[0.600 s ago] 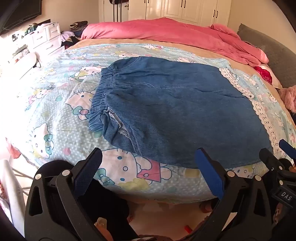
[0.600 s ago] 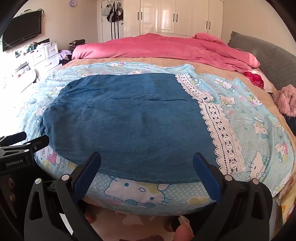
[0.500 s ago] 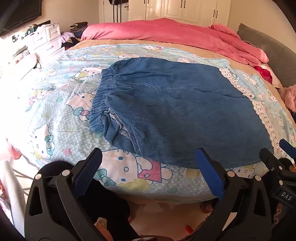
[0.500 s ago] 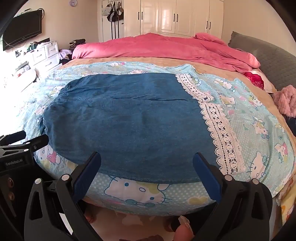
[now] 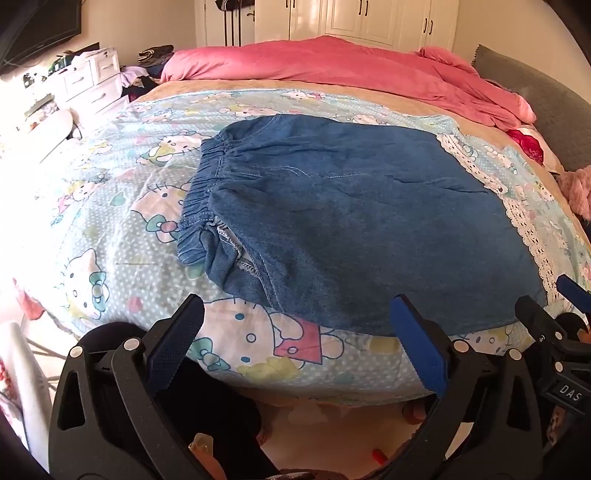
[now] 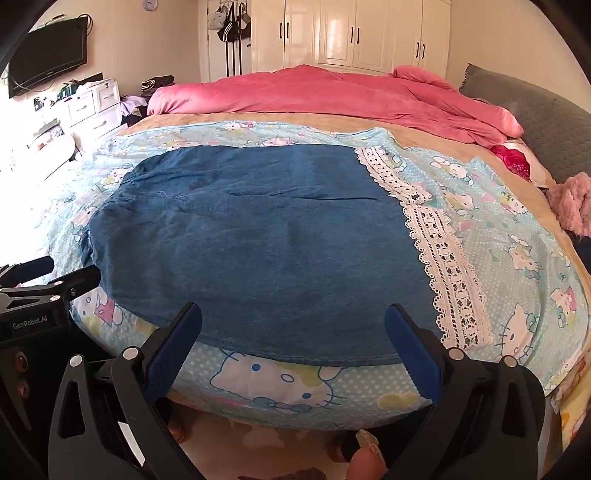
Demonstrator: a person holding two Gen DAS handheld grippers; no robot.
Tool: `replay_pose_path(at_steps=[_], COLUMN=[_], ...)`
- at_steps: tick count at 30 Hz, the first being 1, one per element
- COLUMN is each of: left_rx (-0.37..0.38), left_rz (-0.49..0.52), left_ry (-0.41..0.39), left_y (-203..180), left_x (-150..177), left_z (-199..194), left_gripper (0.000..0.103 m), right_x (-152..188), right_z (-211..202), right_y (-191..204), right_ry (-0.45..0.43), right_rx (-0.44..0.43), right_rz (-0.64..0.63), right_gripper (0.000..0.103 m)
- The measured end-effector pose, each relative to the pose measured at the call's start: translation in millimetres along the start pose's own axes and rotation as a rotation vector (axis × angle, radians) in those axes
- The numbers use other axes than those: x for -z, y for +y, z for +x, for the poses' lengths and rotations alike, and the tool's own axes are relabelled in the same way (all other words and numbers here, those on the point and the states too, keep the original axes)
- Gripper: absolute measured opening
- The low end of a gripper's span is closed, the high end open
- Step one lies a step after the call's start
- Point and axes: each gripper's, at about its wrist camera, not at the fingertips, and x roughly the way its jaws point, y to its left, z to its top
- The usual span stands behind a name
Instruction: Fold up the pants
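Blue denim pants lie flat across the cartoon-cat bedsheet, elastic waistband to the left, white lace hem to the right. In the right wrist view the pants fill the middle, with the lace hem on the right. My left gripper is open and empty, just off the bed's near edge below the waist end. My right gripper is open and empty at the near edge below the leg part. Each gripper shows at the side of the other's view.
A pink duvet is bunched at the far side of the bed. A grey headboard and a pink fluffy item are on the right. White drawers stand at the left, wardrobes behind.
Both grippers have stayed open and almost still; the view has shifted only slightly. The pants have not moved.
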Motion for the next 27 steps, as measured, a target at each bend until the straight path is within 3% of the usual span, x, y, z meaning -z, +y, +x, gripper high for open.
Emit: replay_pose_path(at_steps=[27], left_rx=[0.003], left_rz=[0.000], left_ry=[-0.003], left_y=[2.5], left_x=[-3.2], left_z=[-4.8], left_gripper=[0.094], right_x=[0.4], right_z=[1.2], right_y=[2.6], right_ry=[0.003], right_rx=[-0.007], right_rz=[-0.006], right_gripper=[0.099])
